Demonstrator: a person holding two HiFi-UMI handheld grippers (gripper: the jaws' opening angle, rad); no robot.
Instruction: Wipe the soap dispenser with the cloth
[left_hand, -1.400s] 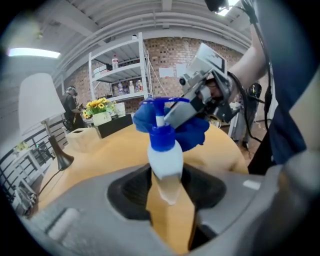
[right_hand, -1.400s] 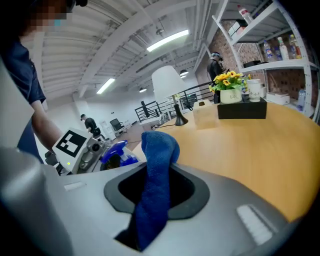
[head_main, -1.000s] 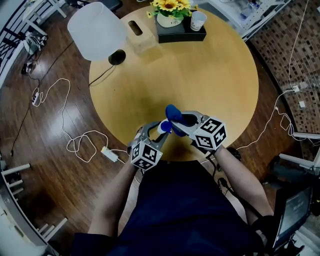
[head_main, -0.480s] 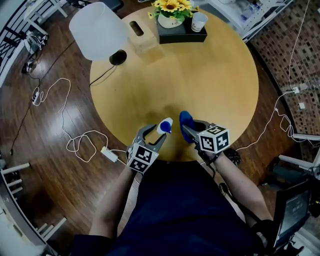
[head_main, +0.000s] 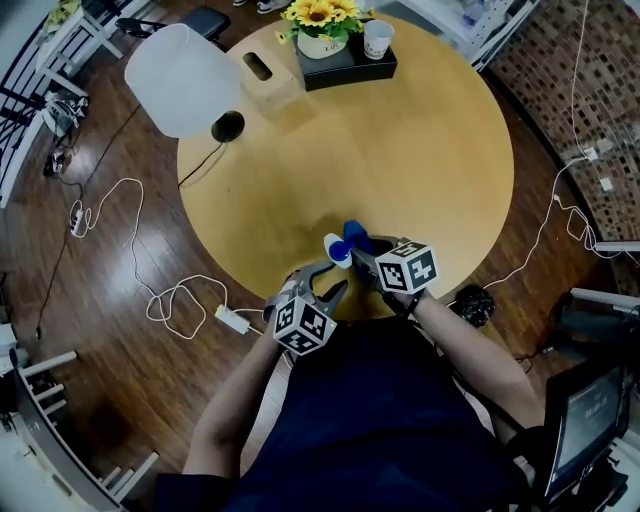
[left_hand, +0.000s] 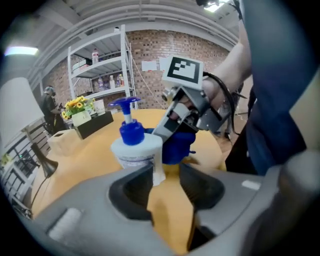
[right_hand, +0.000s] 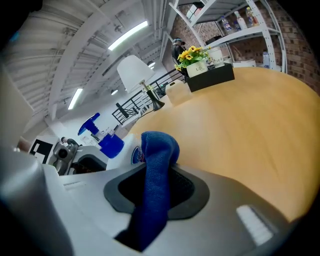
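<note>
Wiping is in hand. The right hand-held gripper (right_hand: 156, 175) is clamped on the cloth (right_hand: 159, 147), which sits beside the dispenser (left_hand: 135, 152). The left hand-held gripper (left_hand: 166, 172) has jaws that have just been closing, narrowly apart on nothing, with the dispenser just beyond their tips. Next, probably: steady the dispenser and rub the cloth round it.
</note>
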